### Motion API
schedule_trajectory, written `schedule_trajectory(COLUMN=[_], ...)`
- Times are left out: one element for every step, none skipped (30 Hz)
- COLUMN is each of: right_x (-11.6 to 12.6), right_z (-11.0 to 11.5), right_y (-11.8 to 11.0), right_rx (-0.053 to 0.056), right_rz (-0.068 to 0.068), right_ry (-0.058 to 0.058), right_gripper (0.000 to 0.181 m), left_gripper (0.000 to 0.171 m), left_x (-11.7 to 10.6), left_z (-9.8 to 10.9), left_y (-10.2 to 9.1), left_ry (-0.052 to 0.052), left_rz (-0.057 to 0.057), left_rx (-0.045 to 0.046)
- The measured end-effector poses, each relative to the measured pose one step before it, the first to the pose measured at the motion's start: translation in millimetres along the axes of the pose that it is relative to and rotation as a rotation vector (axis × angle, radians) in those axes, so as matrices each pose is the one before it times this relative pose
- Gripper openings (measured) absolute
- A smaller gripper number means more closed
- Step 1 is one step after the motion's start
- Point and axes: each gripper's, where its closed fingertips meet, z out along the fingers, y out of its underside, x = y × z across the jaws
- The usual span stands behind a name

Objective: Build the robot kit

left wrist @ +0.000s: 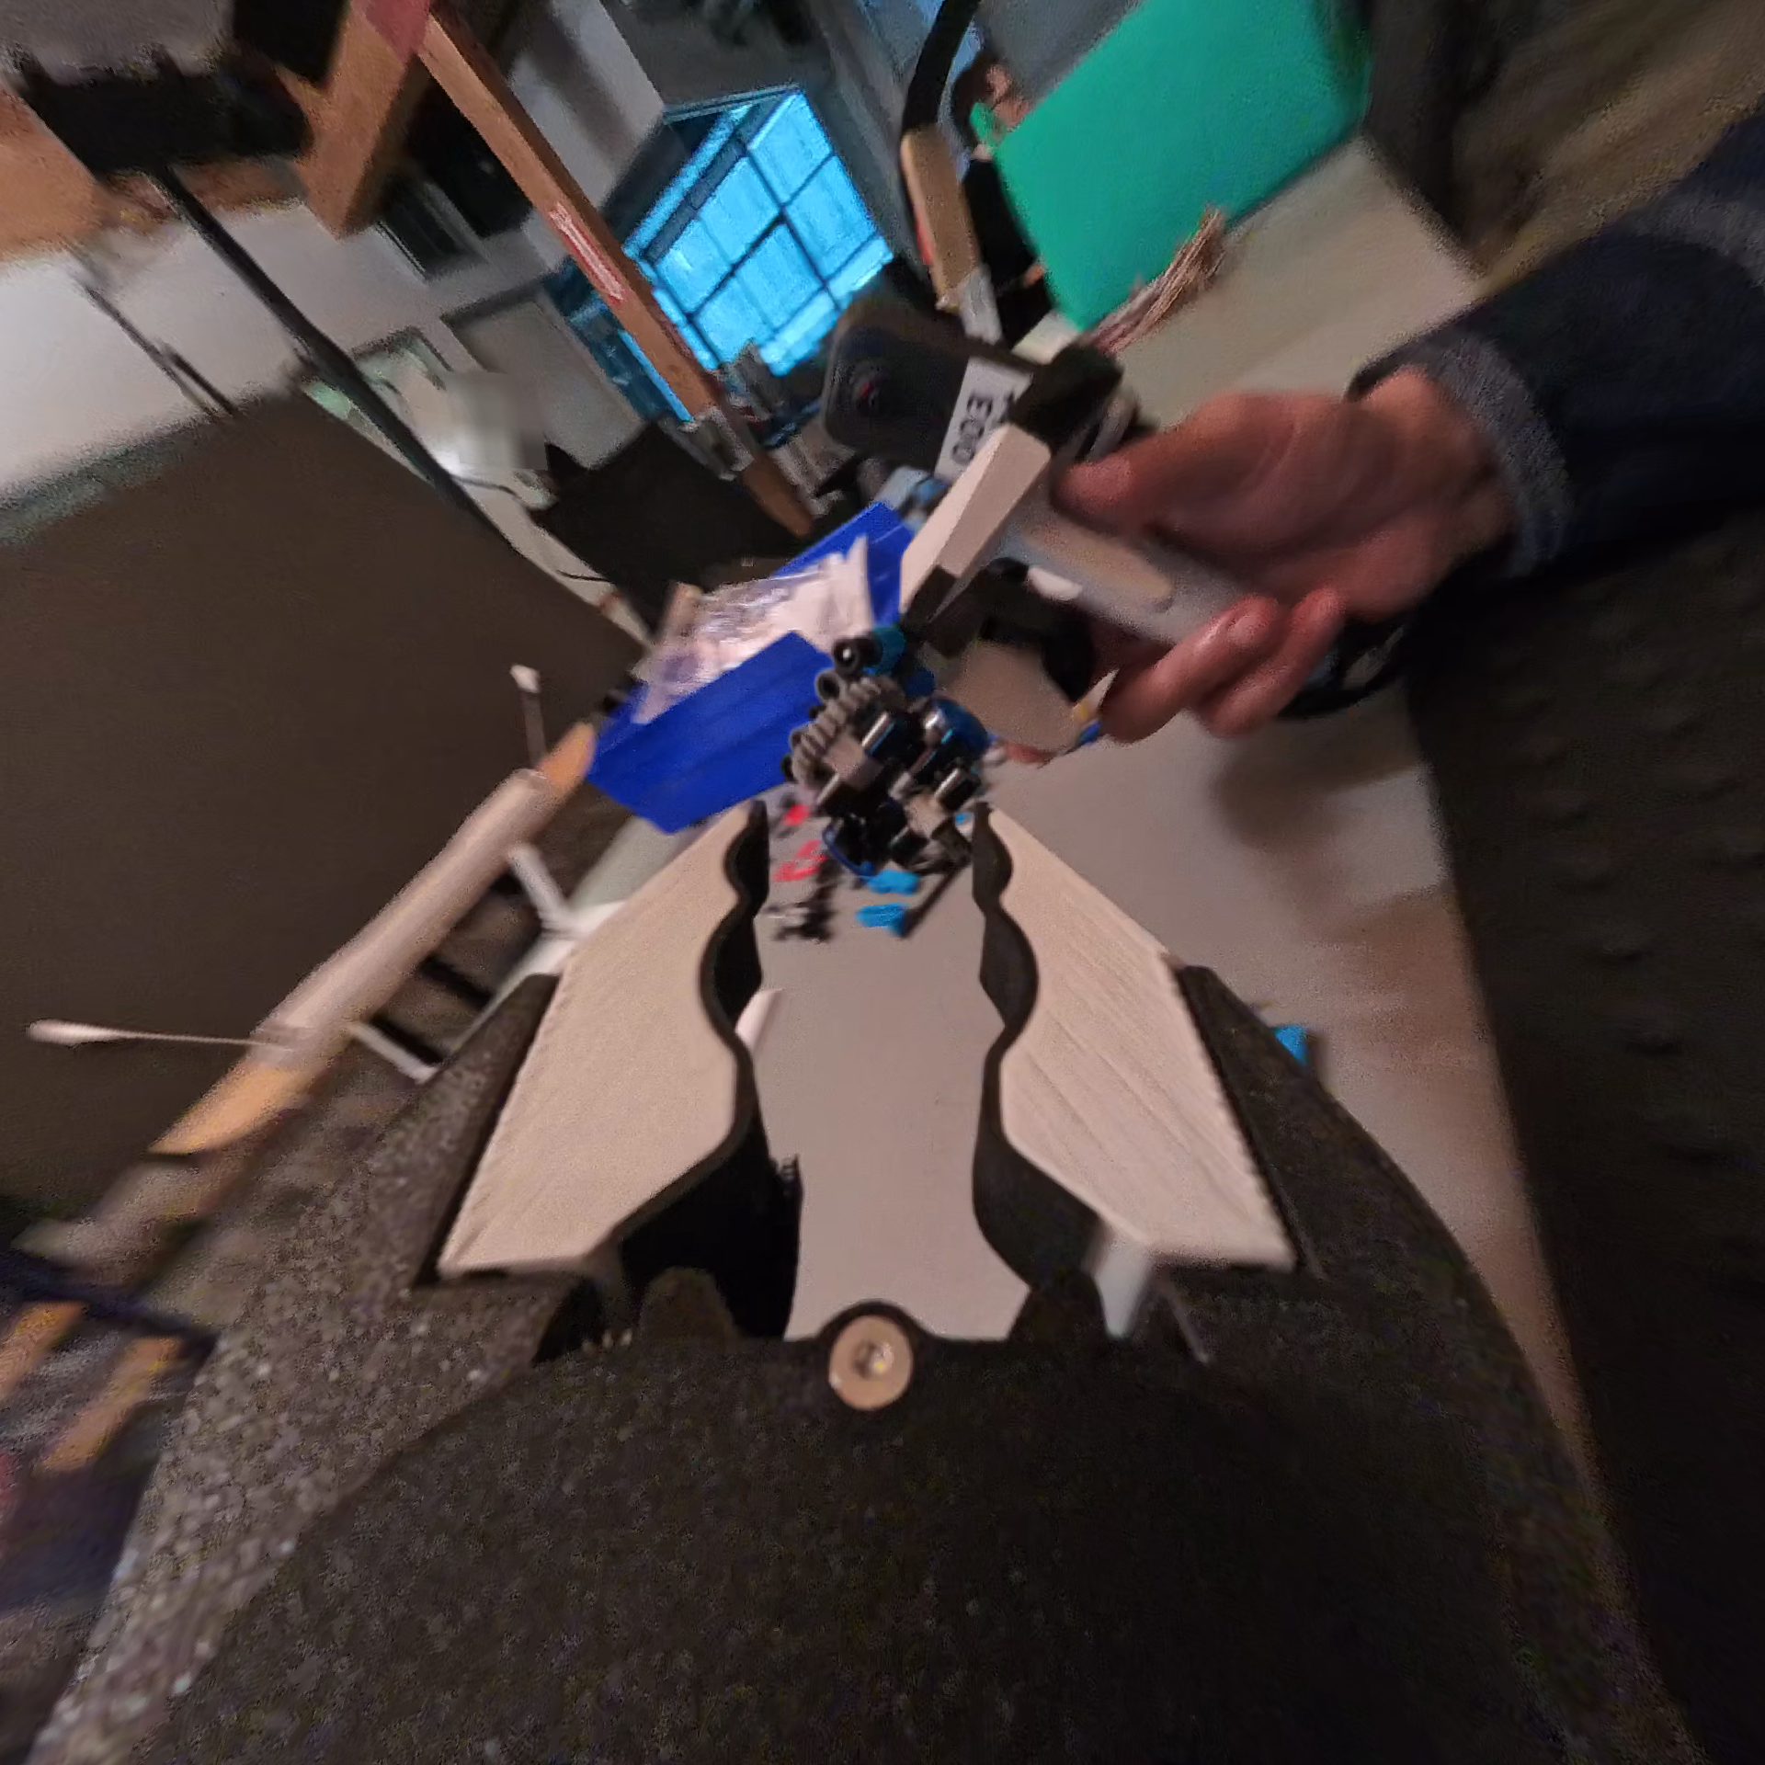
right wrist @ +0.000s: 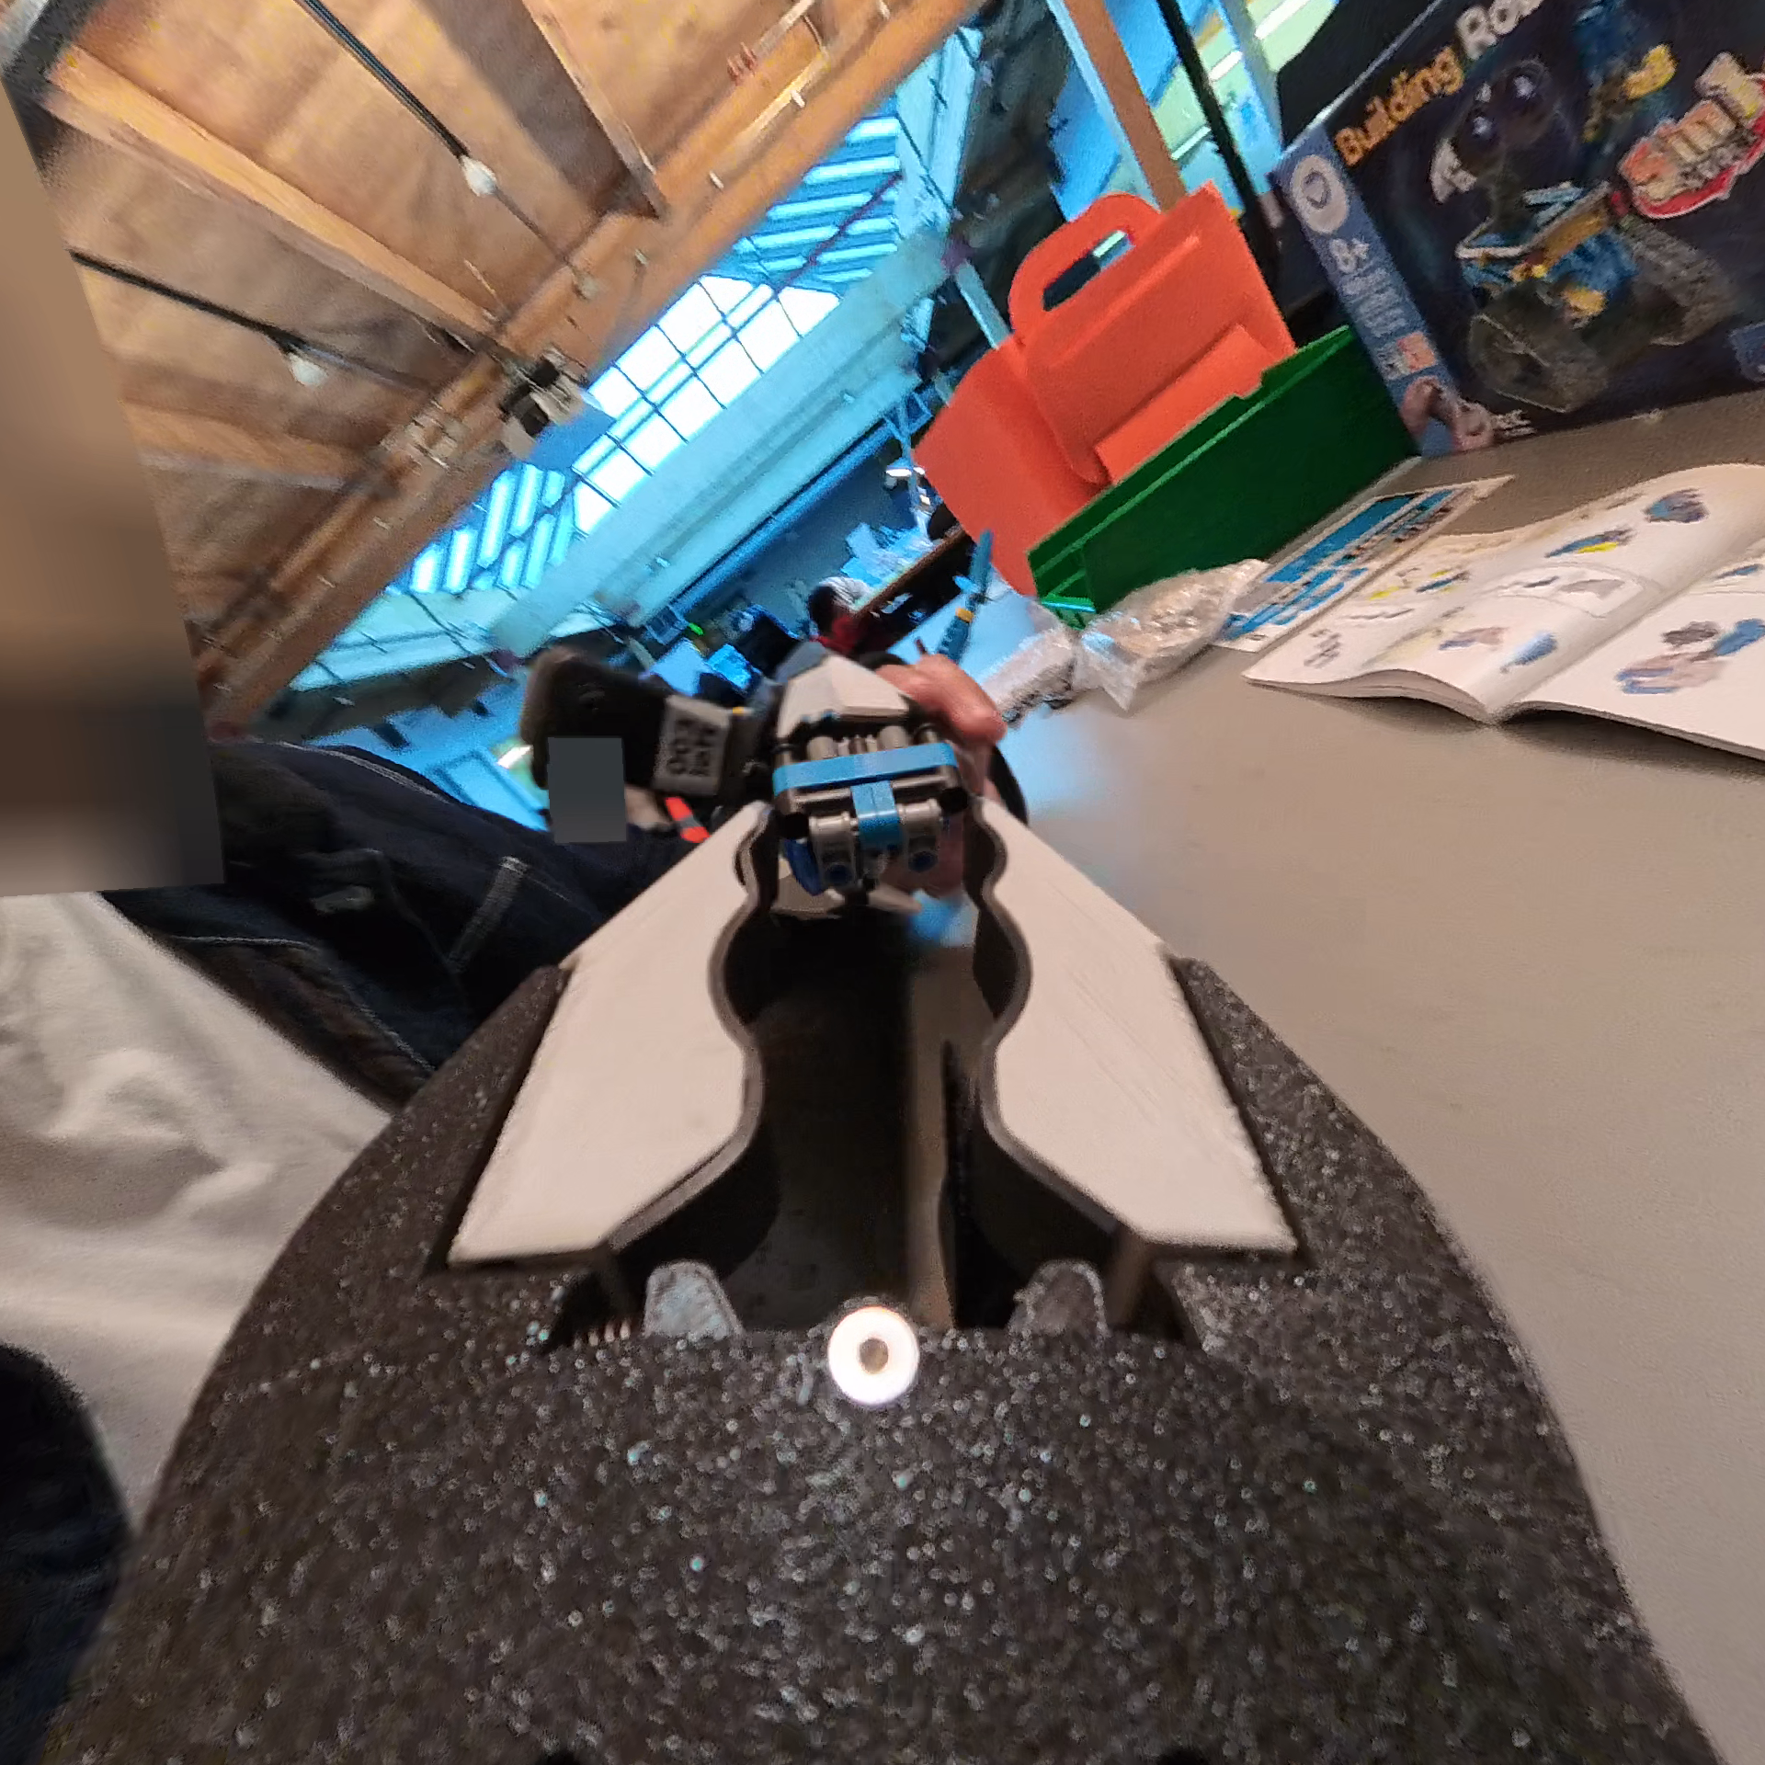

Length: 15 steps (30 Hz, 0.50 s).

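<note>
A small brick-built assembly [left wrist: 883, 754] of black, grey and blue parts sits between the tips of my left gripper [left wrist: 869, 821], whose jaws are closed to its width. My right gripper [left wrist: 993, 630], held by a hand [left wrist: 1289, 535], grips the same assembly from the upper right. In the right wrist view the assembly [right wrist: 864, 812] fills the gap between the tips of my right gripper [right wrist: 871, 840]. Behind it, the left gripper's fingers [right wrist: 831, 697] clamp it above and below. The assembly is held above the grey table [right wrist: 1337, 955].
A blue bin [left wrist: 707, 745] with clear bags stands behind the assembly, and loose blue, red and black pieces [left wrist: 879, 912] lie under it. An open booklet [right wrist: 1528, 611], plastic bags [right wrist: 1146, 621], a green bin [right wrist: 1222, 497], an orange carrier [right wrist: 1098, 382] and a toy box [right wrist: 1547, 210] are at the right. Left and right tips are no more than a few centimetres apart.
</note>
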Motion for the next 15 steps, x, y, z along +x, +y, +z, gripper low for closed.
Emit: schedule_trajectory(right_x=[-3.36,-3.17,-1.56,0.52,0.64,-0.66,-1.53,-0.44,0.37,-1.07,-2.45,-0.37,2.62,4.22,2.29], right_z=[-1.55,-1.88,-2.03,-1.75,-0.79,-0.08,0.63,0.92,0.95,0.79,0.41,0.12,-0.09,0.23,0.7], right_y=[-2.86,-3.73,-3.81,-2.08,-0.52,-0.32,0.1,0.7,1.48,0.71,-0.51,-0.41,0.47,1.45,1.85], right_rx=[0.0173,0.0209,0.0208,0.0093,0.0004,0.0004,-0.0007,-0.0047,-0.0087,-0.0025,0.0041,0.0039,-0.0015,-0.009,-0.0114], right_rz=[0.0257,0.025,0.0094,-0.0061,-0.0122,-0.011,-0.0102,-0.016,-0.0162,-0.0028,0.0149,0.0163,0.0013,-0.0137,-0.0158], right_ry=[-0.0337,-0.0307,-0.0133,0.0042,0.0084,0.0018,-0.0026,0.0059,0.0096,-0.0046,-0.0195,-0.0097,0.0132,0.0287,0.0204], right_gripper=[0.038,0.039,0.039,0.038,0.038,0.038,0.038,0.038,0.038,0.038,0.038,0.038,0.038,0.038,0.038], left_gripper=[0.046,0.051,0.054,0.058,0.058,0.058,0.059,0.062,0.062,0.064,0.065,0.065,0.065,0.064,0.063], left_x=[-1.04,-1.69,-0.8,-1.8,-2.3,-1.01,0.2,0.71,1.19,2.23,3.58,3.85,2.3,1.12,0.08], left_z=[-0.18,-0.41,-0.46,-0.45,-0.55,-0.05,0.69,1.47,2.08,2.12,1.66,1.49,1.73,2.02,1.93], left_y=[-1.94,-3.37,-3.49,-2.78,-2.72,-1.32,0.79,2.41,3.53,2.95,1.26,0.53,0.89,1.37,1.9], left_ry=[0.0394,0.0353,0.0386,0.0284,0.0204,0.0243,0.028,0.0268,0.0264,0.0299,0.033,0.0289,0.0119,-0.0001,-0.0077], left_rz=[-0.1098,-0.1069,-0.1012,-0.0916,-0.0811,-0.0733,-0.0659,-0.0594,-0.0528,-0.0447,-0.0349,-0.0199,-0.007,0.0011,0.0092], left_rx=[0.00732,0.01876,0.02313,0.01999,0.02041,0.01215,-0.00063,-0.00879,-0.01512,-0.01228,-0.00194,0.00189,0.00047,-0.00426,-0.00985])
